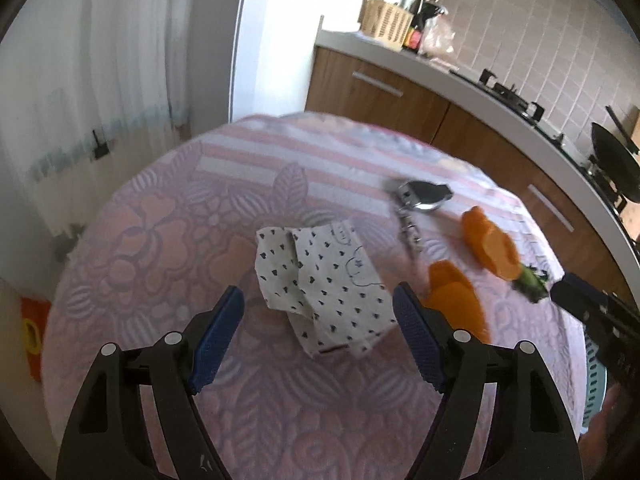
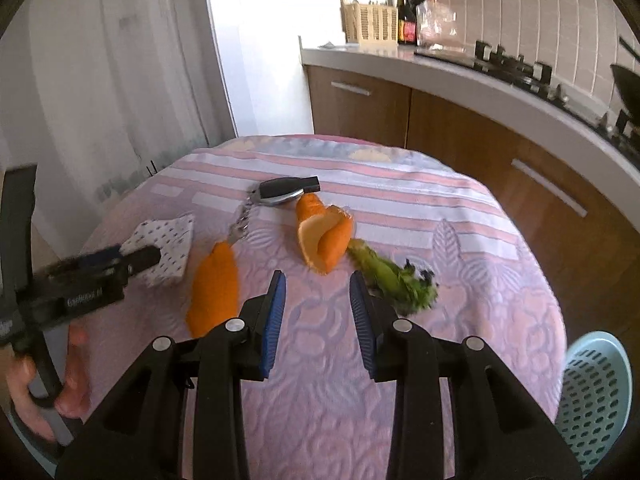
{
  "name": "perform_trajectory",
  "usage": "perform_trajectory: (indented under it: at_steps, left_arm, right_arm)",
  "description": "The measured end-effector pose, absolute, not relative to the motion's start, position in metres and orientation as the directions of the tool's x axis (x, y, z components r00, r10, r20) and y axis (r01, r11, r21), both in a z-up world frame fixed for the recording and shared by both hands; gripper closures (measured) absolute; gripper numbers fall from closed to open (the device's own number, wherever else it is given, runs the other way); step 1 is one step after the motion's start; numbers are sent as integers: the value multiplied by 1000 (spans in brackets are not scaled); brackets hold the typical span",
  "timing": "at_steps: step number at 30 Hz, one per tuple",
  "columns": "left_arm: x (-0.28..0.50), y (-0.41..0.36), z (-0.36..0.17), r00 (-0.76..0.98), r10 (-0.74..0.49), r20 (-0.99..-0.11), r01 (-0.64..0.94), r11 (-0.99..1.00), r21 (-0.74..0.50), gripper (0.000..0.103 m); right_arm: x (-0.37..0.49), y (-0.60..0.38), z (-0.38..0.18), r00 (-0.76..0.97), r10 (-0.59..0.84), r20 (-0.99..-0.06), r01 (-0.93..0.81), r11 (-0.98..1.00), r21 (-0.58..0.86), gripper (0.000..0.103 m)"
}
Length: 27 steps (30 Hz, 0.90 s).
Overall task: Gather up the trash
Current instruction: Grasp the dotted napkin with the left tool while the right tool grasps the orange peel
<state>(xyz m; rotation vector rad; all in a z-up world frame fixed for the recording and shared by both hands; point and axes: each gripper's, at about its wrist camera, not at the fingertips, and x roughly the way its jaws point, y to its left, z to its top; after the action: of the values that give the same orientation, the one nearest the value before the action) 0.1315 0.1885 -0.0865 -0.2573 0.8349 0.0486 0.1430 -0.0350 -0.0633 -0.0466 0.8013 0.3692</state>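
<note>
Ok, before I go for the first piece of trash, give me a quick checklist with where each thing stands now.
1. Left gripper open: ok, jaws apart, nothing held.
2. Left gripper lined up on the spotted paper: ok, the paper lies just ahead between the fingers.
3. Right gripper open: ok, empty.
4. Orange peels and green stalk loose on the tablecloth: ok.
5. Car key kept apart from the trash: not ok, it touches one peel.
6. Basket within reach: cannot tell, only its rim shows by the table edge.
</note>
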Motion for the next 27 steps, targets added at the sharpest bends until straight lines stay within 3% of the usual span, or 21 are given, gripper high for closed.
perform_trajectory:
  at_steps: [3, 4, 5, 6, 7, 9, 12, 15, 22, 23, 24, 27]
  left_arm:
    - [140, 184, -90, 648, -34, -761, -143, 976, -166, 37]
    - [141, 184, -92, 645, -23, -764, -145, 978, -153, 37]
    - [141, 182, -92, 644, -3, -765, -150, 980, -130, 41]
    - [141, 179, -92, 642, 6, -767, -147, 982, -115, 48]
    - [141, 174, -92, 642, 20, -767, -139, 986, -90, 50]
    - [139, 169, -92, 644, 37, -764, -129, 990, -61, 71]
    - [136, 164, -92, 655, 50, -754, -121, 992, -40, 89]
    - [132, 164, -88, 676, 39, -736, -120, 991, -57, 95]
    - [120, 166, -80, 726, 40, -686, -130, 988, -80, 99]
    - [119, 166, -79, 731, 40, -681, -132, 988, -84, 99]
    - [118, 168, -78, 738, 34, -674, -131, 987, -93, 99]
    - [116, 170, -76, 748, 25, -663, -131, 985, -110, 99]
  right_arm:
    - [166, -31, -70, 620, 299, -725, -328, 939, 107, 68]
    - [172, -30, -71, 619, 300, -726, -326, 939, 110, 62]
    - [178, -29, -72, 622, 299, -724, -324, 940, 109, 47]
    - [181, -28, -73, 629, 292, -720, -316, 943, 106, 42]
    - [186, -28, -74, 638, 286, -715, -309, 945, 103, 42]
    - [194, -26, -77, 637, 288, -715, -311, 945, 104, 42]
    - [207, -20, -84, 629, 283, -724, -308, 946, 102, 42]
    - [215, -13, -91, 618, 282, -734, -312, 945, 99, 42]
    - [218, 0, -103, 609, 235, -758, -324, 945, 32, 41]
    - [217, 2, -104, 614, 224, -757, -324, 946, 17, 44]
    - [216, 4, -104, 623, 213, -752, -321, 947, 2, 58]
    - [211, 5, -102, 642, 224, -734, -331, 944, -1, 82]
